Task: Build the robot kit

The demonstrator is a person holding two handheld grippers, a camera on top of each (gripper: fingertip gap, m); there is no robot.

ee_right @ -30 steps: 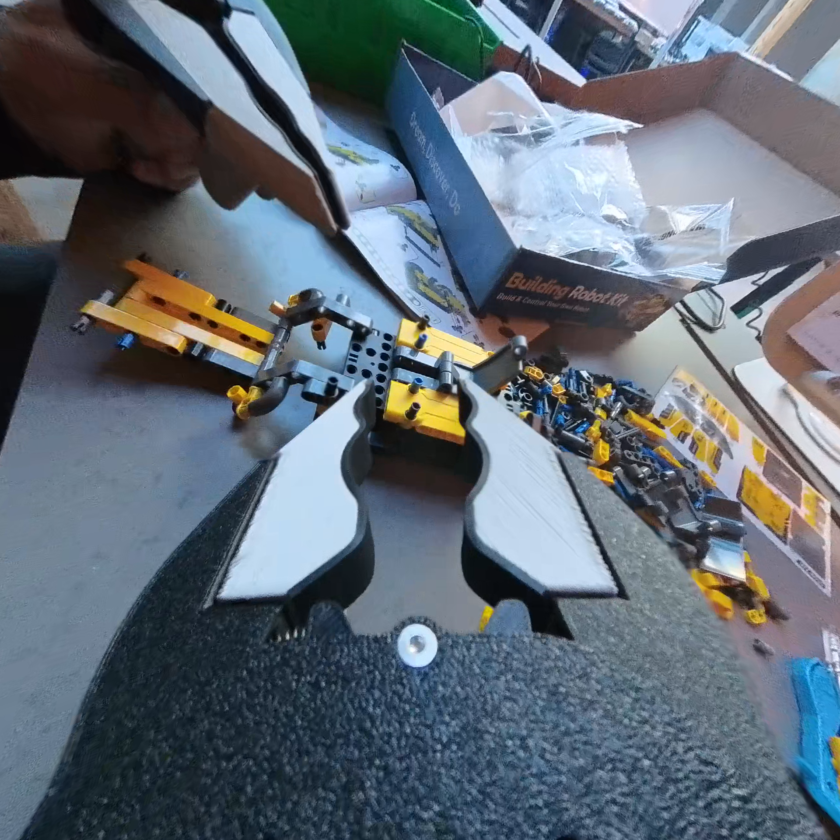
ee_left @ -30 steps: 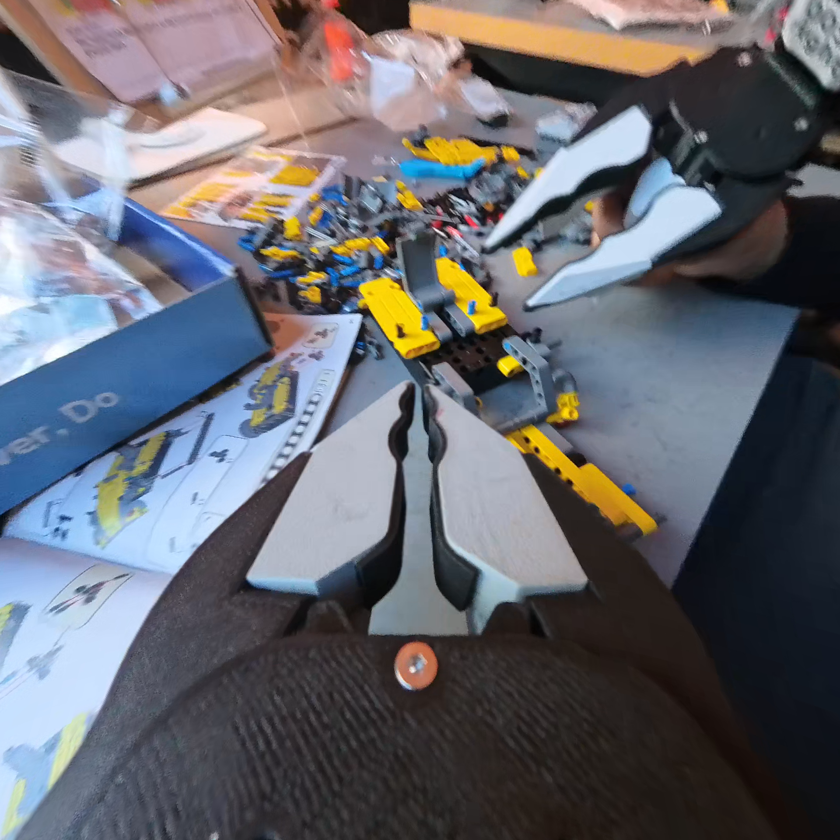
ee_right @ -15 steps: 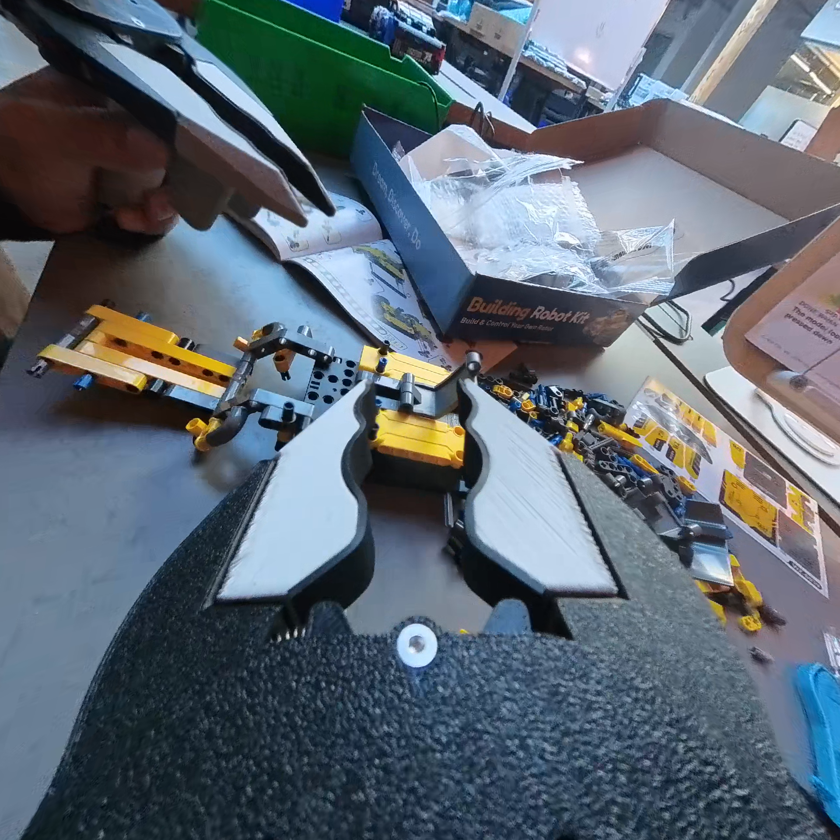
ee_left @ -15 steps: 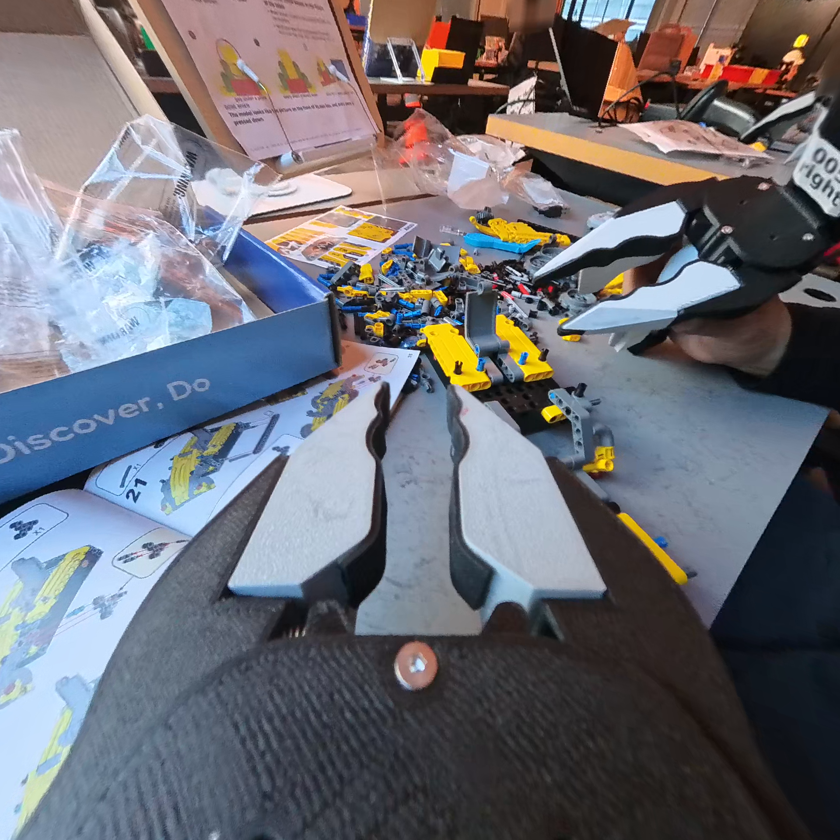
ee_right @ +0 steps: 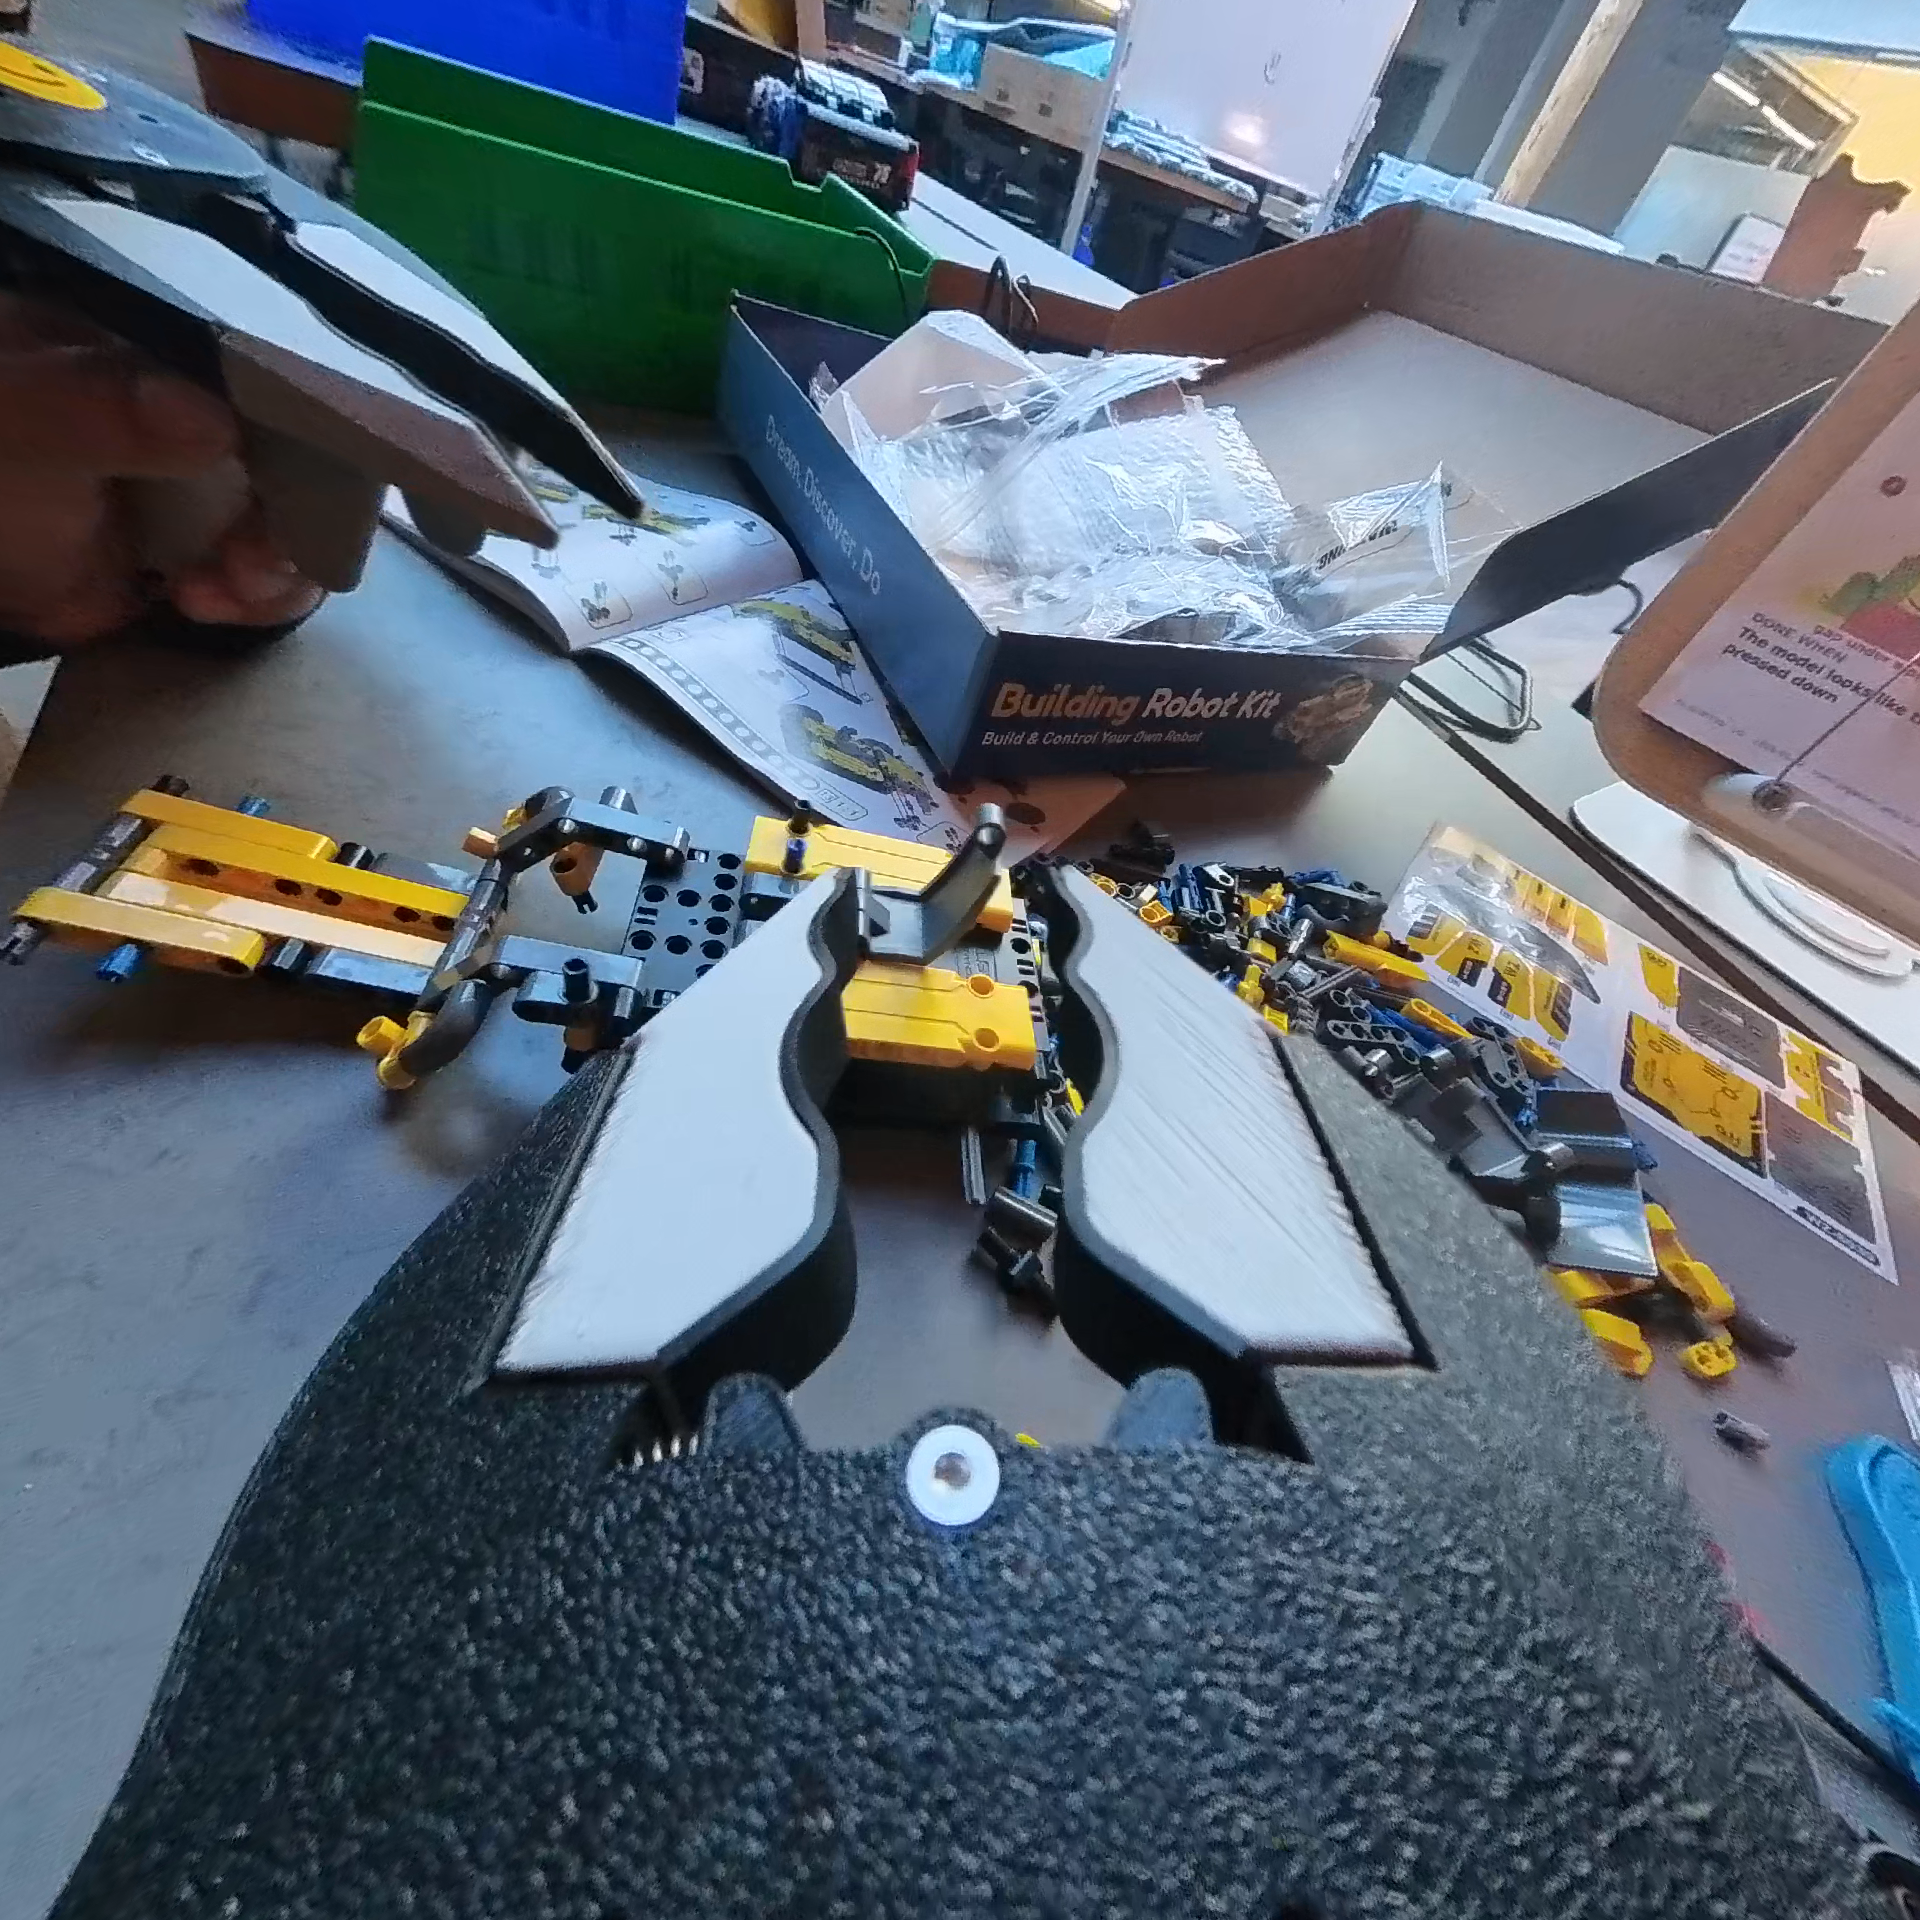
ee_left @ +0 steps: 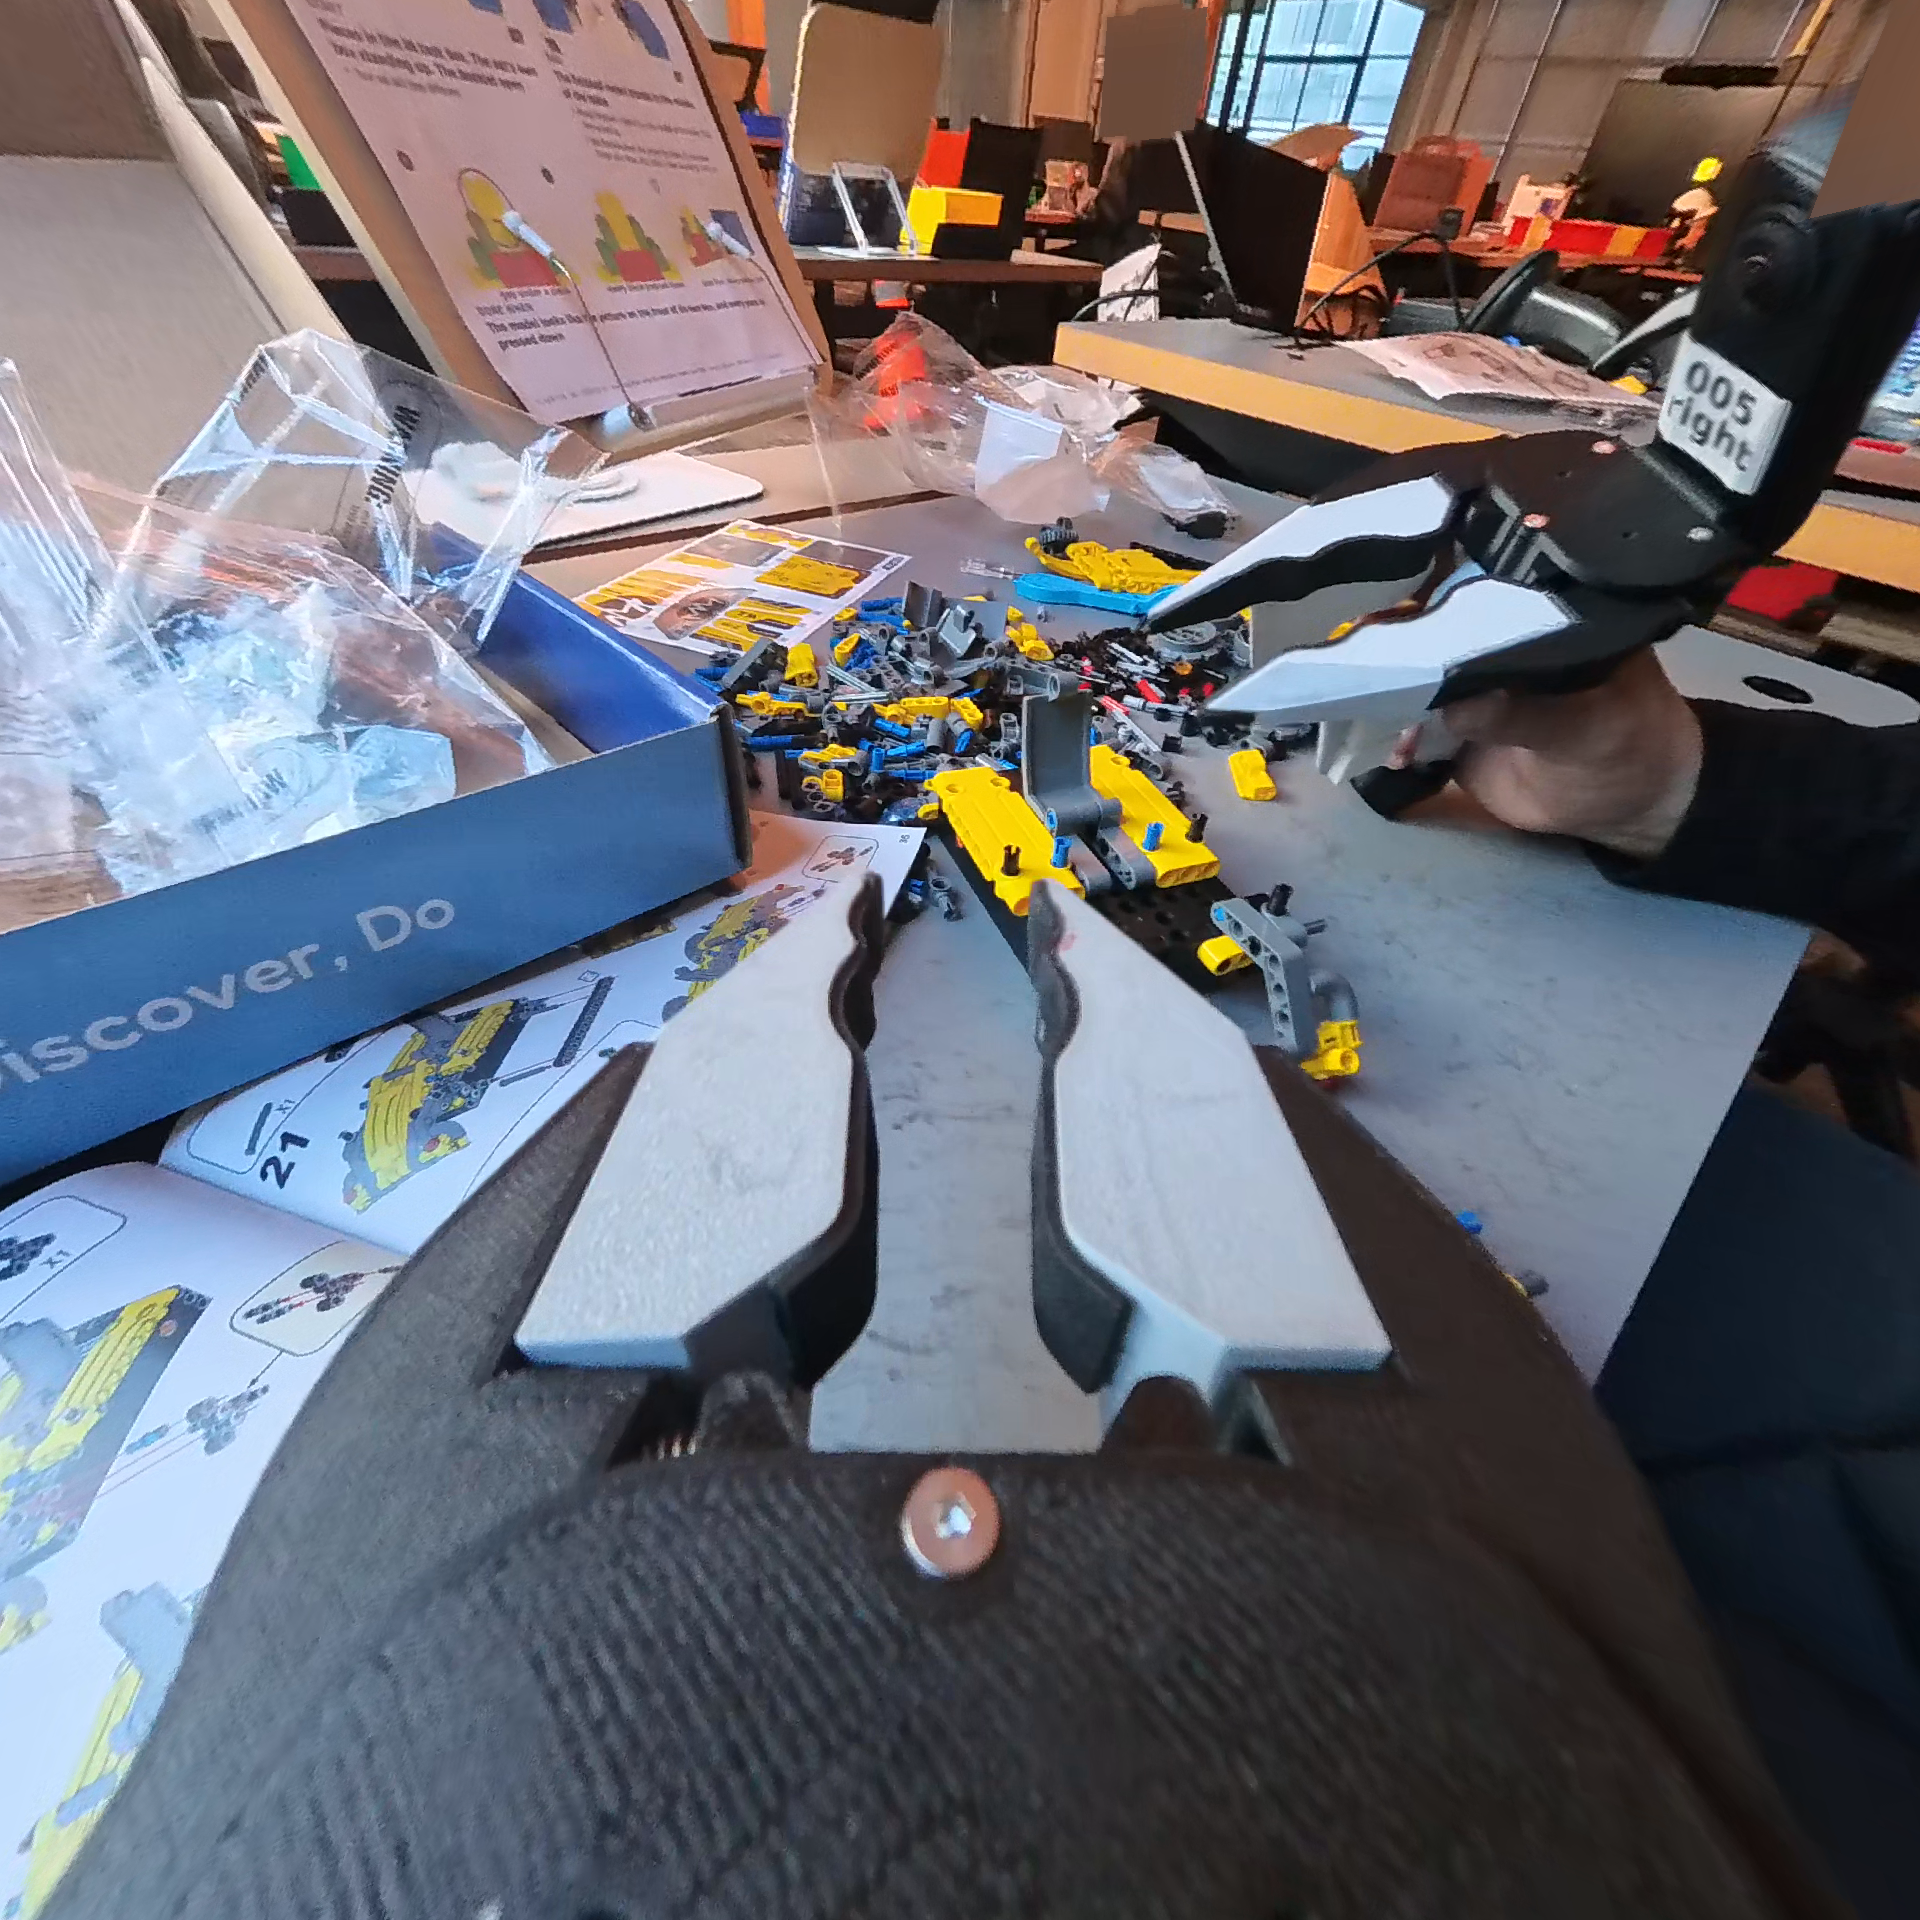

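A half-built yellow-and-black model vehicle (ee_right: 644,935) lies on the grey table (ee_right: 208,1247), its yellow arm beams pointing toward the table's edge and a grey curved piece (ee_right: 961,883) standing up from its body. The right gripper (ee_right: 945,914) hangs just above that body with its jaws apart and nothing between them; a second ago it looked down more steeply from a little farther back, and it has since drawn closer to the grey piece. The left gripper (ee_left: 951,925) is also empty, held above bare table just short of the model, its jaws now clearly spread where a second ago they stood almost shut. Its view has tilted up too, so more of the room behind shows. Neither tool touches the model, which has not shifted. Beside it spreads a pile of loose parts (ee_right: 1351,997) in yellow, blue and black. An open instruction booklet (ee_left: 416,1060) lies under the left gripper, partly tucked beneath a blue kit box (ee_left: 364,914) stuffed with clear plastic bags (ee_right: 1122,520). A sticker sheet (ee_right: 1714,1060) lies beyond the parts.
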